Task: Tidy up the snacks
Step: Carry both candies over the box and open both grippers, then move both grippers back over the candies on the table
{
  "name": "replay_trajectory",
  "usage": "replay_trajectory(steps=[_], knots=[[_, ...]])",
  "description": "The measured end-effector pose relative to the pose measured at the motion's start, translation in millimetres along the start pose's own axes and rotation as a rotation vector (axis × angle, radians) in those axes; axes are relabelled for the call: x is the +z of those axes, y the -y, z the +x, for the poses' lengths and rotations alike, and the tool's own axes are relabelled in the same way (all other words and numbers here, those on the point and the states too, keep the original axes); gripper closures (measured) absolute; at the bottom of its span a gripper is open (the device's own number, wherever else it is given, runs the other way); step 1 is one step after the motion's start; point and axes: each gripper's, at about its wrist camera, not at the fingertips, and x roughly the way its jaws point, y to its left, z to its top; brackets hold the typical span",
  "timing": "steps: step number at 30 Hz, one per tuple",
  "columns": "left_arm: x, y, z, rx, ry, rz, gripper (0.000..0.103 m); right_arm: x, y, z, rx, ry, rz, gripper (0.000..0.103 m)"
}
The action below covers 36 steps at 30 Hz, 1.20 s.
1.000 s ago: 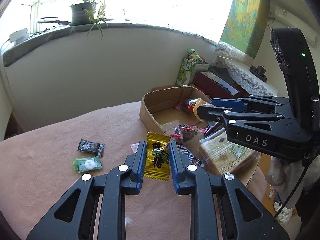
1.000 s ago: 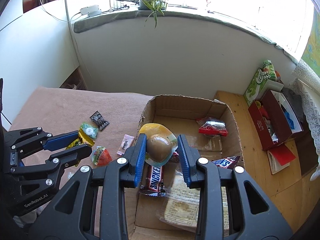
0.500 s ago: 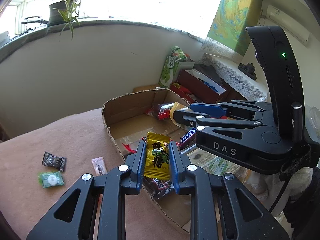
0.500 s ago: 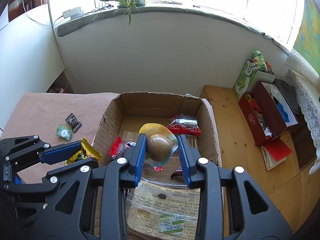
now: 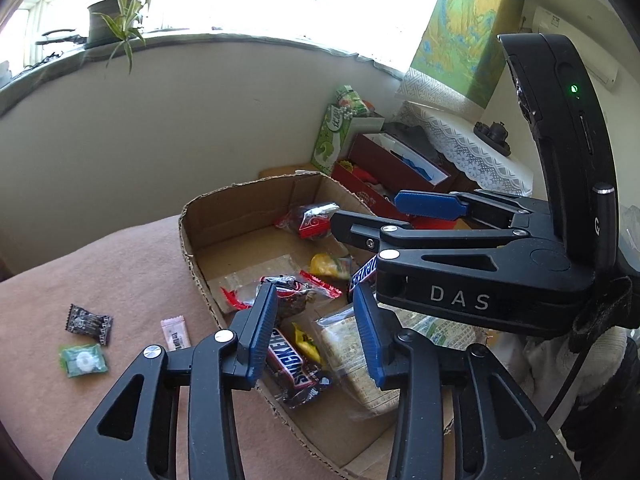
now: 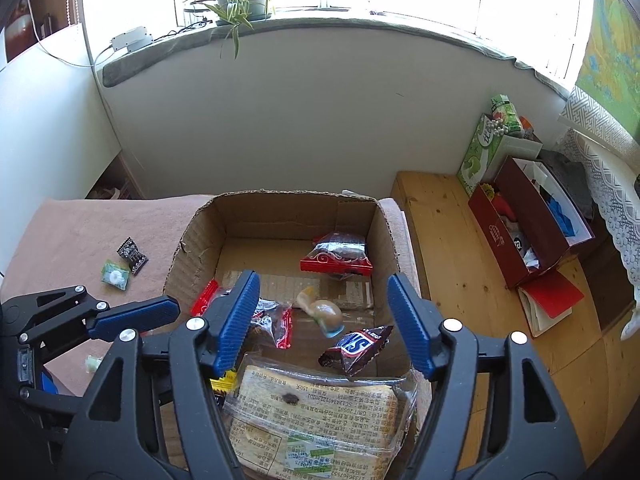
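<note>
The cardboard box sits on the pinkish-brown blanket, open-topped, its cut rim ragged, and it's filling up. Inside: a red-and-black packet near the far wall, a clear pouch with a brown egg-shaped snack blurred in mid-box, a Snickers bar beside it, and a big clear-wrapped cracker pack at the near end. In the left wrist view a yellow packet lies on a second Snickers bar just inside the near wall.

The right gripper hangs over the box, angled down, jaws spread wide after just opening, the egg pouch below and free of the pads. The left gripper points down at the box's near edge, jaws also just opened and parted, the yellow packet beneath and clear of them.

Out on the blanket: a black candy, a green one, and a pale pink sachet.
</note>
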Motion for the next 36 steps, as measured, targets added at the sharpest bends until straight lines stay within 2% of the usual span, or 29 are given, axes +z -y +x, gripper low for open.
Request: replay_trajectory(steps=[15,29,36], knots=[[-15,-30,-39,0.056,0.034,-0.037,0.063,6,-29,-15,0.041,0.015,-0.034,0.034],[-48,-95,-83,0.171,0.05,-0.126,0.063,15,-74,-19,0.112,0.016,-0.095,0.034],[-68,-118,-95,0.199,0.032,-0.16,0.063,23,-103,-10,0.179,-0.016,-0.127,0.034]])
